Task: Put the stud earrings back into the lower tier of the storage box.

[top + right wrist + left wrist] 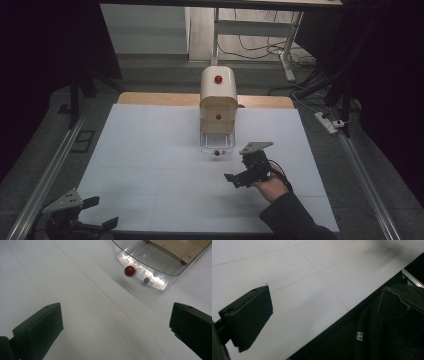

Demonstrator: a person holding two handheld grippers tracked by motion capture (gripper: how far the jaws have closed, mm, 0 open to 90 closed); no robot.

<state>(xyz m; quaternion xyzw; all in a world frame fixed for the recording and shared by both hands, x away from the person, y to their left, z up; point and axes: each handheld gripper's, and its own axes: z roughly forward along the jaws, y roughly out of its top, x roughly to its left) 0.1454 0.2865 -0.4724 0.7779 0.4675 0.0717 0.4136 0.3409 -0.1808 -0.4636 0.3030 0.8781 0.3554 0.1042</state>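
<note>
Fingers of the right gripper [246,170] are spread wide, just short of the pulled-out clear drawer [150,272] and its red knob [130,270]; left gripper [95,212] fingers spread too.

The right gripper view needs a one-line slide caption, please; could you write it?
Open right tongs face the pulled-out clear plastic bottom drawer with its round red knob on the white table.
</note>
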